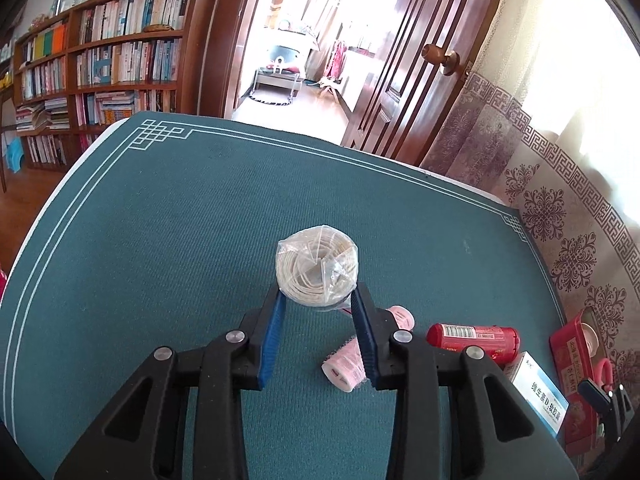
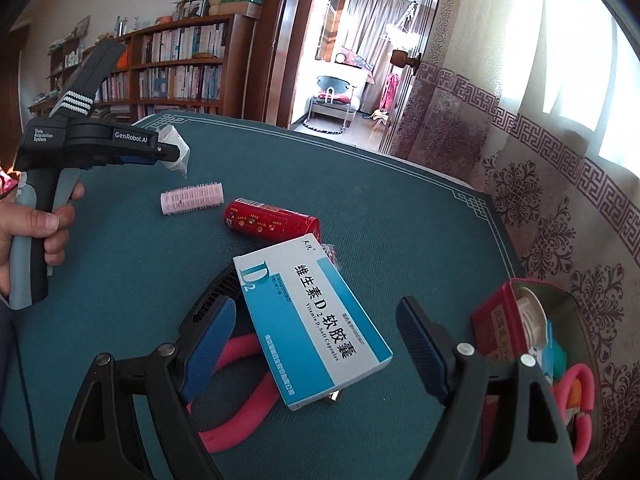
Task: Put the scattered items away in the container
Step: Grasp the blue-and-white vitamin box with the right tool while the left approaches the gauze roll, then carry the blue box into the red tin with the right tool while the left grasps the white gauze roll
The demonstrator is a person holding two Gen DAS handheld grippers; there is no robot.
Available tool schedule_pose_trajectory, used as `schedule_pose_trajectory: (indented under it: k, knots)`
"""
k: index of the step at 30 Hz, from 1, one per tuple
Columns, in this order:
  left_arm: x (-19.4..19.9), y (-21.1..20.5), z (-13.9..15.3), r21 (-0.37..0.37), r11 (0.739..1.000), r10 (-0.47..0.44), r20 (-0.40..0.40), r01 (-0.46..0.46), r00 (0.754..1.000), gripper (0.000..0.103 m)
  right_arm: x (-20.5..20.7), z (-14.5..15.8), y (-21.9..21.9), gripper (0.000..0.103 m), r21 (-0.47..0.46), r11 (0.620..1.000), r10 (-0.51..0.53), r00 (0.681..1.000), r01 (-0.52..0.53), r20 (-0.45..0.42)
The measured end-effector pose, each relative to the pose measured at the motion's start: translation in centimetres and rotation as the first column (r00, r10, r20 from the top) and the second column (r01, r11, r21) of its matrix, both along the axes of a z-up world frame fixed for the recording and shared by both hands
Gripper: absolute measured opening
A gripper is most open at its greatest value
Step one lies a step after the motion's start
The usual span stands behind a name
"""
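Right wrist view: right gripper [image 2: 316, 344] stood wide open, empty, blue-and-white box [image 2: 310, 322] lying directly between its jaws atop pink scissors [image 2: 240, 384], long axis running diagonally away from camera, near end low right. Red container [image 2: 496, 320] sat just right of same gripper, nearer it than other hand. Beyond box: red tube [image 2: 272, 222], pink roller [image 2: 191, 202] on green table mat [image 2: 400, 208]. Farther left, left gripper [image 1: 318, 300] clamped plastic-wrapped cord coil [image 1: 317, 271], lifted off mat, well apart from container.
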State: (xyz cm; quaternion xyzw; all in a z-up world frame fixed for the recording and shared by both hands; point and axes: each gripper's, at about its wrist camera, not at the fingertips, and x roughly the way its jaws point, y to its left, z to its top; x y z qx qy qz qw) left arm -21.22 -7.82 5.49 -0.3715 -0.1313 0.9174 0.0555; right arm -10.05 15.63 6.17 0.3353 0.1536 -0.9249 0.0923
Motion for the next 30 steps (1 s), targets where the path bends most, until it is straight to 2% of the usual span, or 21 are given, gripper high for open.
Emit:
schedule_pose_trajectory:
  k: [4,7,10,11,12,18,26,30]
  knots:
    - [0.4,0.9,0.6,0.004,0.999,-0.044,-0.017,0.044,0.999,0.037,-1.7,-1.7,-1.0,0.086,0.123,0.992,0.018,0.999,-0.023,0.042]
    - [0.8,1.8,1.2,-0.003,0.997,-0.080,-0.035,0.080,0.996,0.037,-2.6,-3.0,-1.0,0.086,0.144,0.989,0.017,0.995,-0.031,0.096]
    - [1.3,3.0,1.8,-0.015,0.994,-0.108,-0.053,0.107,0.993,0.037,-2.8,-3.2,-0.1,0.085,0.069,0.998,-0.005,0.992,-0.004,0.126]
    - [1.5,3.5,2.1,-0.021,0.993,-0.118,-0.060,0.117,0.991,0.037,-2.8,-3.0,0.4,0.074,0.019,1.000,-0.006,0.989,0.003,0.147]
    - [1.6,3.9,2.3,-0.028,0.992,-0.128,-0.067,0.126,0.990,0.037,-2.8,-3.0,0.8,0.069,-0.023,1.000,-0.010,0.986,0.014,0.166]
    - [1.5,4.6,2.2,-0.059,0.986,-0.160,-0.061,0.157,0.985,0.037,-0.6,-2.3,1.9,0.068,-0.112,0.992,-0.048,0.987,0.066,0.156]
    - [-0.3,1.0,-0.2,-0.010,0.997,-0.080,0.014,0.080,0.997,0.037,3.0,-0.4,3.6,0.068,-0.195,0.973,-0.107,0.989,0.126,0.105]
    - [-0.9,-0.3,-1.5,0.055,0.997,-0.058,0.055,0.055,0.997,0.037,4.3,-0.1,4.2,0.068,-0.220,0.964,-0.131,0.986,0.150,0.100]
